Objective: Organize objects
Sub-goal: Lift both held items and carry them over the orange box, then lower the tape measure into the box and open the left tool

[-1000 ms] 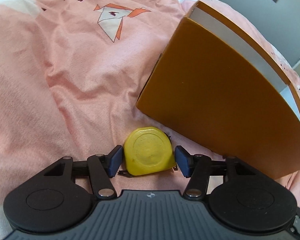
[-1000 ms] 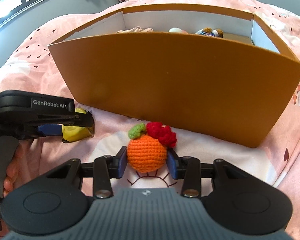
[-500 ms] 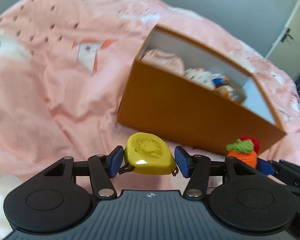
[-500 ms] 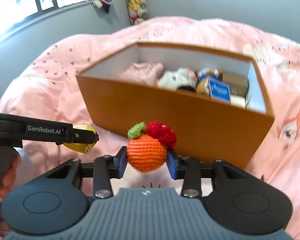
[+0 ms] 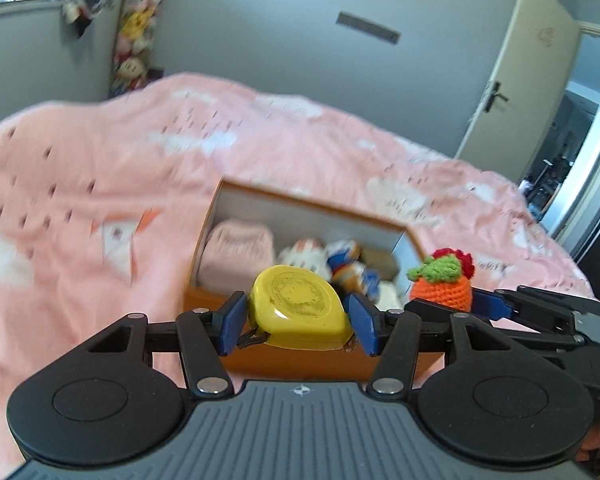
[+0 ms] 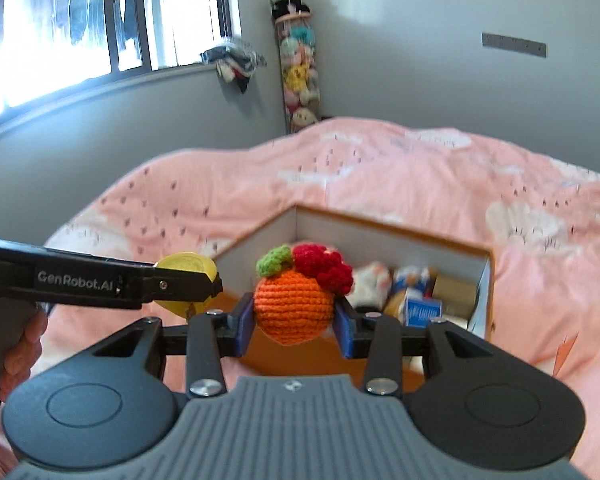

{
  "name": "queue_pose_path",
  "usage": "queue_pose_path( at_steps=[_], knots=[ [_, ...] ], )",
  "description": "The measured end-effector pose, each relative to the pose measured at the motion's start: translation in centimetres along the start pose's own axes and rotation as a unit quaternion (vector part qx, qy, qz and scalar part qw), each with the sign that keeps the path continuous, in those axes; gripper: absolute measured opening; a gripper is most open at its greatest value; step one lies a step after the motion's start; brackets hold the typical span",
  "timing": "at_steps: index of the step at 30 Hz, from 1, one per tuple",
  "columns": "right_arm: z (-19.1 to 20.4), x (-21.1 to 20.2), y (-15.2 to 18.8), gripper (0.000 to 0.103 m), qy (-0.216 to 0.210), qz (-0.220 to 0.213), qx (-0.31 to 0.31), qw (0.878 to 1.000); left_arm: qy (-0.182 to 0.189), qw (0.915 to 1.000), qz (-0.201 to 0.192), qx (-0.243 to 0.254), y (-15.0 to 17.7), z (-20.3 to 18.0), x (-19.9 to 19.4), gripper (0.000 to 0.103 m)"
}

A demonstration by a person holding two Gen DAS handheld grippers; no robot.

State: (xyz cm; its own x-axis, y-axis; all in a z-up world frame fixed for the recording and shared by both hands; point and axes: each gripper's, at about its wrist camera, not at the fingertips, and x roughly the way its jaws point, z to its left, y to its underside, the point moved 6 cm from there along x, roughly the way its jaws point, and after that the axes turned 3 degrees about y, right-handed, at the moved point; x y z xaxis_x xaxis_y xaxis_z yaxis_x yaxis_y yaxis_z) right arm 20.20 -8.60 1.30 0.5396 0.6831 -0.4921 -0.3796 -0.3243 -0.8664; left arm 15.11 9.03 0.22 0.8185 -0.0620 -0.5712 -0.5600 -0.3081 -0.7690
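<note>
I am lifting both loads clear of the bedspread, left gripper pinching the yellow tape measure, right gripper pinching the crocheted orange, now nearing the box opening

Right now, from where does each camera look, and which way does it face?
Left wrist: sits on the left claw, faces forward and down at the box on the bed; shows its claw shut on the yellow tape, and the right claw.
Right wrist: sits on the right claw, faces the box and window; shows its claw shut on the knit orange, the left claw, and a hand.
Shared: box, bed, tape, orange.
</note>
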Motion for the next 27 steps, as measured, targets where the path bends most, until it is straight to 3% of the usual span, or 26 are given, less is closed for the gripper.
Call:
queue_pose_path(
  at_steps=[5, 9, 18, 27],
  knots=[
    [-1.6, 1.3, -2.9, 0.043, 0.004, -0.006, 0.018, 1.000, 0.002, 0.9996, -0.010, 0.025, -2.9, -1.2, 1.7, 0.064],
    [-2.9, 3.7, -3.5, 0.043, 0.005, 0.017, 0.047, 0.999, -0.019, 0.9988, 0.004, 0.044, -3.5, -1.1, 4.6, 0.064],
    [-4.5, 8.6, -1.9, 0.043, 0.001, 0.084, 0.093, 0.992, -0.053, 0.9925, 0.079, 0.076, -1.4, 0.5, 9.9, 0.064],
    [-4.3, 11.5, -0.9, 0.043, -0.016, 0.132, 0.101, 0.986, -0.072, 0.9798, 0.162, 0.092, 0.3, 2.2, 12.3, 0.064]
  ],
)
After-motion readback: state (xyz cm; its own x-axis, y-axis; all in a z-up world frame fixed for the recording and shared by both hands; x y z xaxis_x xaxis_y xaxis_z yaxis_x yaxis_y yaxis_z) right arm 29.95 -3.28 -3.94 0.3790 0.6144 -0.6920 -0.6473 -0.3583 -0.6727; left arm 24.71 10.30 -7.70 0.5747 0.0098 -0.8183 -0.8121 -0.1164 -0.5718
